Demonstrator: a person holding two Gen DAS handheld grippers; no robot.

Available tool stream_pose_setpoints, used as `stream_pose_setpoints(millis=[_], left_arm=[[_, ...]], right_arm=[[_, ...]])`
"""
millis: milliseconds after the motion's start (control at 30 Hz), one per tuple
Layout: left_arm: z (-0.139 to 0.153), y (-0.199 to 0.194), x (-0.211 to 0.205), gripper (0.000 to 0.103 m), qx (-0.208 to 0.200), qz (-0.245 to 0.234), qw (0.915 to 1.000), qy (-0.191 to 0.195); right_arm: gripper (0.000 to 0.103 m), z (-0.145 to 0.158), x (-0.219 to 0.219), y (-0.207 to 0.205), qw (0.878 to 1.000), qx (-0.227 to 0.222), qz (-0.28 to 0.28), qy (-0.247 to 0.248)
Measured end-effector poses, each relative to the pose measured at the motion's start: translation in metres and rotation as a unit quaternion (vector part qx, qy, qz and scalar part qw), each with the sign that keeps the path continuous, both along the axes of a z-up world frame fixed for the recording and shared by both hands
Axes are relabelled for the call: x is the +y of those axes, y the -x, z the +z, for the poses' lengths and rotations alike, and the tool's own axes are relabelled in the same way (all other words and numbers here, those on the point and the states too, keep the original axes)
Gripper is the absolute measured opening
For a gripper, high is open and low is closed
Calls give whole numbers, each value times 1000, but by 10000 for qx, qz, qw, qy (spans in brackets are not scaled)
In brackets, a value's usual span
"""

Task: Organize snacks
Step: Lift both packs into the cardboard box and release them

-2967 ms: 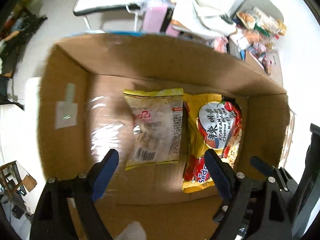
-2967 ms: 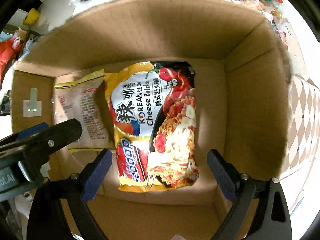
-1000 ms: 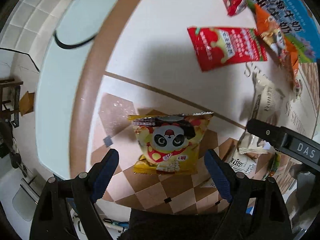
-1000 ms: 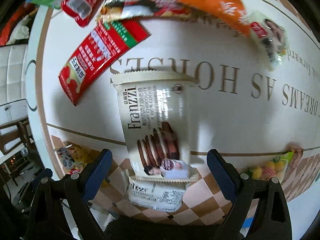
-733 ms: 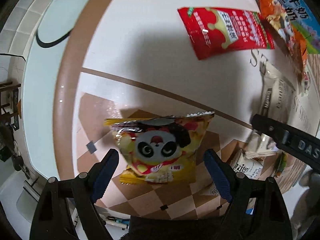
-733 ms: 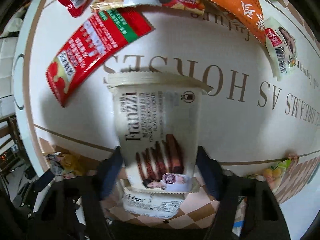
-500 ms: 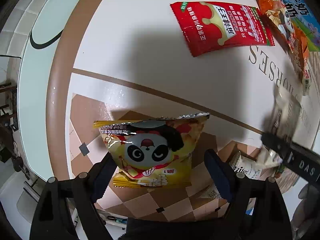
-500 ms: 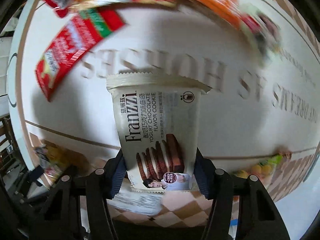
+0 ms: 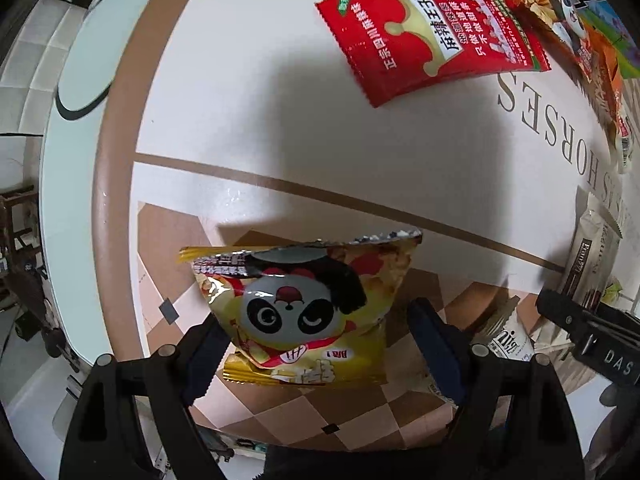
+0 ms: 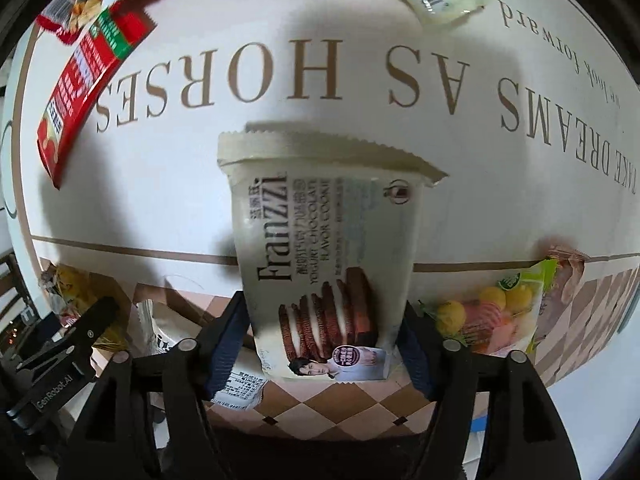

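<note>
Worktop point(image 10: 160, 128): white cloth, brown lettering, checkered border. Left gripper point(image 9: 320, 344) closing, yellow panda bag point(image 9: 304, 312) between fingers. Right gripper point(image 10: 324, 340) opening around Franzzi cookie pack point(image 10: 324, 248).

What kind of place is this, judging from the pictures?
Probably a home dining area: a round table under a printed tablecloth, strewn with snack packets such as a panda bag, above a tiled floor.

Pointing steeply downward with both tongs. Left tongs point(image 9: 316, 344) closing, pads straddling a packet, right pad not touching. Right tongs point(image 10: 324, 344) opening, blue pads flanking another packet's sides.
</note>
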State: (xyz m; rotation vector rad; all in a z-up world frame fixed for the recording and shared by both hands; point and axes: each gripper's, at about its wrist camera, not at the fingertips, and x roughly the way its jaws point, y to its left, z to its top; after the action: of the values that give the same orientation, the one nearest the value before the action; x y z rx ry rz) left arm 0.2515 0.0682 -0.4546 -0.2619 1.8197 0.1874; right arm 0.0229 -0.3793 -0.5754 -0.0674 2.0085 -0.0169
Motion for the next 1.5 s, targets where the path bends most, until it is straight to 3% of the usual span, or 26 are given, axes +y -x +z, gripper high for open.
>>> stream_pose_setpoints(millis=[33, 100, 200, 233, 267, 300, 500, 767, 1000, 1333, 1500], left_arm=[[4, 3, -3, 79, -49, -20, 10000, -60], [11, 4, -8, 59, -231, -63, 9997, -108], [14, 2, -12, 50, -342, -129, 9991, -196], [16, 2, -14, 48, -389, -132, 9989, -239], [19, 2, -16, 44, -448, -142, 9985, -280], [23, 1, -18, 43, -523, -153, 9980, -315], [59, -7, -39, 42, -1044, -385, 9926, -492], [139, -23, -59, 42, -1961, -539, 9781, -438], [210, -56, -39, 42, -2645, -547, 9625, -258], [267, -90, -30, 42, -3068, -633, 9497, -7], [277, -144, -19, 42, -3083, -651, 9489, 157]], right_arm=[[76, -2, 4, 4, 10000, -22, 47, 35], [77, -2, 8, 6, 9999, -82, 64, 63], [75, 3, 9, 9, 9998, -191, 77, 66], [72, 5, 12, 12, 9996, -263, 83, 64], [63, 9, 9, 19, 9992, -382, 116, 53], [62, 12, 9, 19, 9990, -419, 169, 55], [62, 41, 15, 13, 9968, -737, 294, 5], [62, 132, 17, 7, 9832, -1720, 568, -247], [62, 203, 14, -14, 9661, -2470, 564, -505], [62, 267, 17, -48, 9487, -3014, 369, -883], [62, 280, 13, -94, 9436, -3142, 94, -1035]])
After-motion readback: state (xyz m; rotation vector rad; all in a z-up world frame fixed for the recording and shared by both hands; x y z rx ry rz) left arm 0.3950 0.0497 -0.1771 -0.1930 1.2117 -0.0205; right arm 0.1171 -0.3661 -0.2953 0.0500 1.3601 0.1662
